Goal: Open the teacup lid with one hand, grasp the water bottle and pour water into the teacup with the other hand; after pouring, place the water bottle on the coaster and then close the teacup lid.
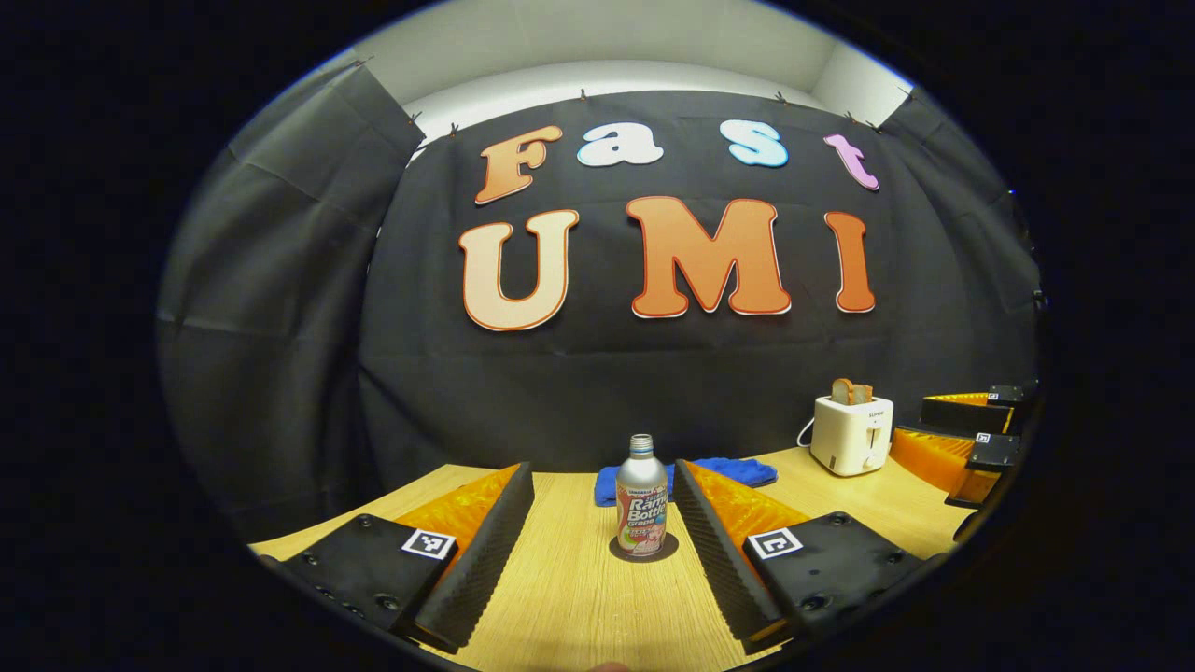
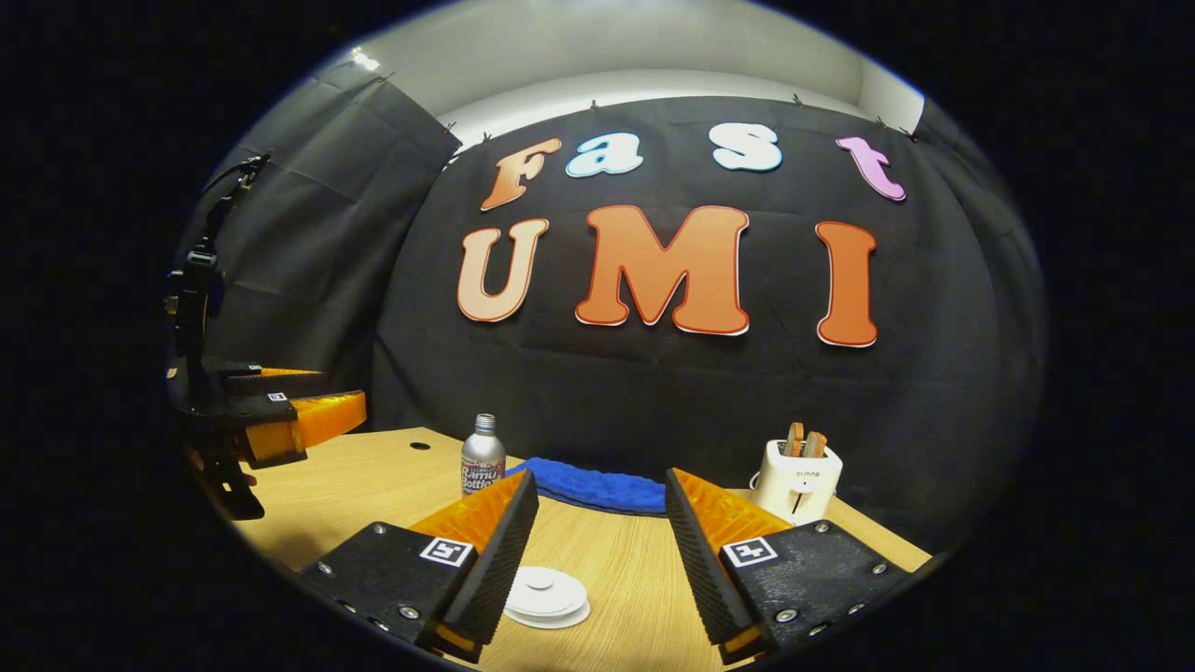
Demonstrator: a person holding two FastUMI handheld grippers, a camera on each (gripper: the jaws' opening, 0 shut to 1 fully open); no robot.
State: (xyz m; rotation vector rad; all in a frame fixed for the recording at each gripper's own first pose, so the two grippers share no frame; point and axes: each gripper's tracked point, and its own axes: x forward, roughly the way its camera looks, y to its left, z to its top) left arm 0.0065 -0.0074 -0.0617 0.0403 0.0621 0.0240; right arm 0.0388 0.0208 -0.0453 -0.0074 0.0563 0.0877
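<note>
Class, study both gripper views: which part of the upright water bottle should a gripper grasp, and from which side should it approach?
Grip the water bottle around its straight cylindrical body, below the narrow neck. It stands upright on the coaster, so come in level from the front with the open left gripper, whose fingers already flank it.

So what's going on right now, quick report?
Both grippers open, left gripper and right gripper holding nothing. Water bottle upright on coaster. Teacup lid on. Path clear.

Two low tabletop views toward the wall, water bottle (image 1: 641, 497) shared.
</note>
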